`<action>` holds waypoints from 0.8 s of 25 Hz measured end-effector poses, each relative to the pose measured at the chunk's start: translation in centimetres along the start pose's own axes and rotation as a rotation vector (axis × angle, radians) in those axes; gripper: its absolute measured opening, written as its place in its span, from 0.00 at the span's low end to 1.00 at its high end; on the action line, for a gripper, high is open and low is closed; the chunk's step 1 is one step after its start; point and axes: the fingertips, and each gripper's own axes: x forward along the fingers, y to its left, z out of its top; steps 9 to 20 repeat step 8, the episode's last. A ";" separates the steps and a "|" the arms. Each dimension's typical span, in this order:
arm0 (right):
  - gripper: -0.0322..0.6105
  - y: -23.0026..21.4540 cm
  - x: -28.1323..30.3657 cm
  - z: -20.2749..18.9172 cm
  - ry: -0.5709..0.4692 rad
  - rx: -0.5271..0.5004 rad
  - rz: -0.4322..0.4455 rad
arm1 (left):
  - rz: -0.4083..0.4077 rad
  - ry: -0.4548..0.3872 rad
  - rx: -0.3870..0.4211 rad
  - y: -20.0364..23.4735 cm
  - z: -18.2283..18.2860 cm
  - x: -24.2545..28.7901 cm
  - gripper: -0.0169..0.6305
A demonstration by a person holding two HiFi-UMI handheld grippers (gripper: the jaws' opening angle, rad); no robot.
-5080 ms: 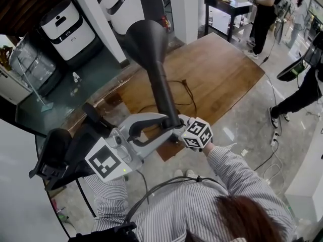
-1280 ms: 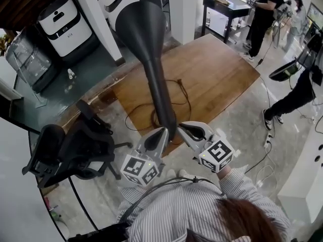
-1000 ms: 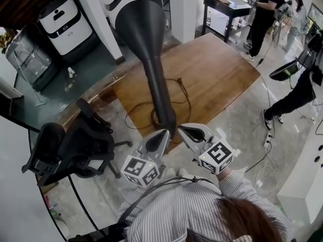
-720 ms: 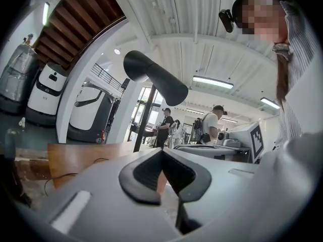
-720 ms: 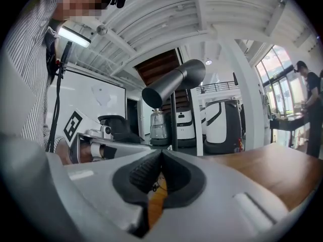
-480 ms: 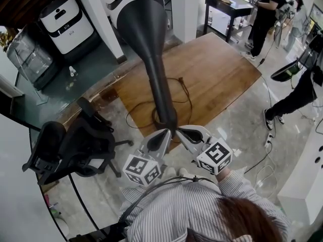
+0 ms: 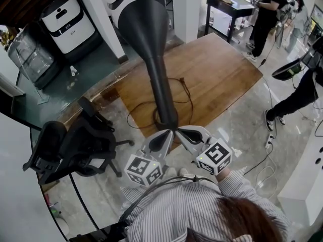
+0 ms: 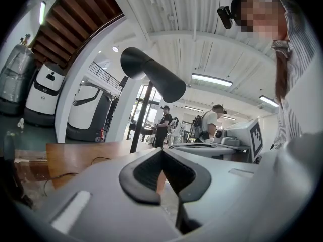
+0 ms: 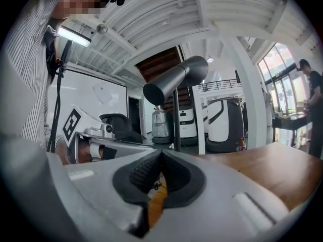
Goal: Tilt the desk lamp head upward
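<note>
The lamp head [image 7: 154,59] has been released; the left tool [image 7: 168,135] and right tool [image 7: 182,131], both fully closed and empty, are held at its near end, so tilting appears done.

A black cable [image 7: 181,83] lies looped on the wooden table [image 7: 222,69], a black office chair [image 7: 83,145] beside it.

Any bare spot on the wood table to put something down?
The far and right part of the brown wooden table, from the black cable out to its right corner, is bare. Crowded: the near-left part, where the cable loops and the black cone-headed desk lamp overhangs it.
</note>
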 end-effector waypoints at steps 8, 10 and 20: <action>0.05 -0.1 0.0 0.2 0.001 0.004 0.000 | -0.002 0.003 -0.003 0.0 0.1 0.0 0.03; 0.05 -0.1 0.0 0.2 0.001 0.004 0.000 | -0.002 0.003 -0.003 0.0 0.1 0.0 0.03; 0.05 -0.1 0.0 0.2 0.001 0.004 0.000 | -0.002 0.003 -0.003 0.0 0.1 0.0 0.03</action>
